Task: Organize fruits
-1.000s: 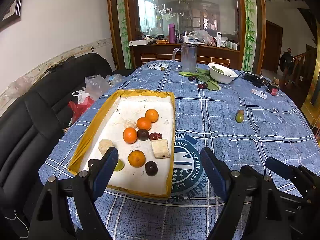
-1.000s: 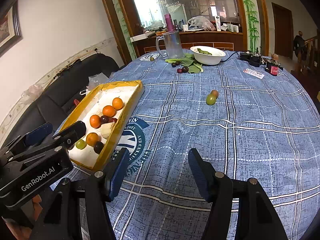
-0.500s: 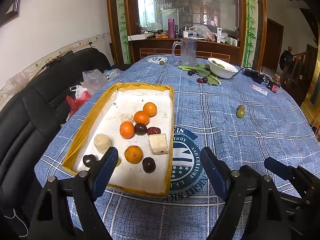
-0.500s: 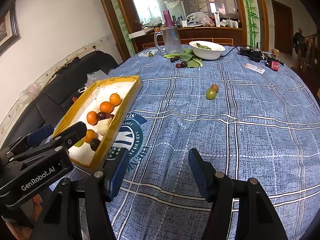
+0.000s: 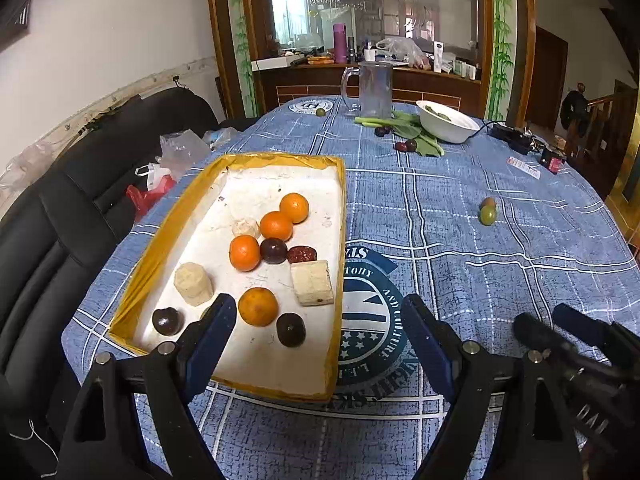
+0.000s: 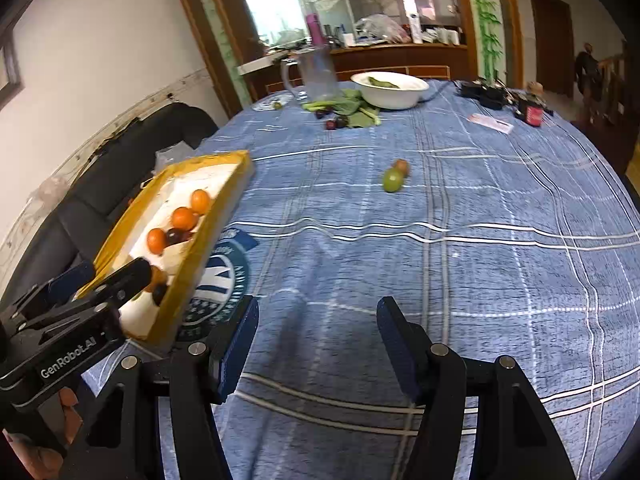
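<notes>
Both views were drawn back slightly; the left gripper (image 5: pixel 316 320) and right gripper (image 6: pixel 316 340) were held apart, empty. The green fruit (image 6: pixel 393 179) could be rolled away if nudged.

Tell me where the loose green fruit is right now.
The green fruit lies on the blue tablecloth mid-table, touching a small reddish fruit just behind it. It's well right of the yellow tray, ahead of the open right gripper.

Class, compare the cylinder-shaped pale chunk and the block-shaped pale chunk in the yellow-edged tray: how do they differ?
The cylinder chunk is round and stands on its end; the block chunk is squarish with flat faces. The cylinder chunk sits toward the left side of the tray, near a dark plum; the block chunk lies against the right wall, beside a red date. Both are pale cream.
</notes>
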Demonstrator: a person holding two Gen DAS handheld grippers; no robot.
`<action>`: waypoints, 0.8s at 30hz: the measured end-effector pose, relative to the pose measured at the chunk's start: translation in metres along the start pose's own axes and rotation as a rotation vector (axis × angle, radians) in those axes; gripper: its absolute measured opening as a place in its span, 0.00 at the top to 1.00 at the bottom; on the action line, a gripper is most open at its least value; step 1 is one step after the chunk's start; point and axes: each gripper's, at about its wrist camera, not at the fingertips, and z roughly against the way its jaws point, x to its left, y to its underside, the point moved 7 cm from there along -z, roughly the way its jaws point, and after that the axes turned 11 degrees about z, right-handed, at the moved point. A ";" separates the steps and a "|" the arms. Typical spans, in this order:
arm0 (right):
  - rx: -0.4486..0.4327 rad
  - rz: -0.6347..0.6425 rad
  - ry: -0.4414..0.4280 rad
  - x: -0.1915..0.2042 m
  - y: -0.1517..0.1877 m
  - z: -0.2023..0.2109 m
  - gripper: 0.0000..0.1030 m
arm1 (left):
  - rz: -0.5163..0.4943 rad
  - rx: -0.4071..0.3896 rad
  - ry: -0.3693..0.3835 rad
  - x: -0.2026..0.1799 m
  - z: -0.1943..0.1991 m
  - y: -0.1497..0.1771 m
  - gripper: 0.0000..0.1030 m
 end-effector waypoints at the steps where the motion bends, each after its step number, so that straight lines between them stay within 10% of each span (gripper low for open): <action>1: 0.009 -0.021 0.005 -0.009 0.001 -0.002 0.36 | 0.003 0.000 -0.002 0.000 -0.002 0.000 0.19; 5: 0.026 -0.050 0.018 -0.026 0.003 -0.008 0.36 | 0.034 -0.070 -0.022 0.006 0.005 -0.007 0.19; 13: 0.049 -0.073 0.067 -0.058 -0.001 -0.016 0.36 | 0.101 -0.455 -0.104 0.025 0.069 -0.038 0.00; 24: 0.072 -0.104 -0.007 -0.108 -0.083 -0.076 0.45 | -0.033 -0.166 0.068 -0.030 0.004 -0.026 0.00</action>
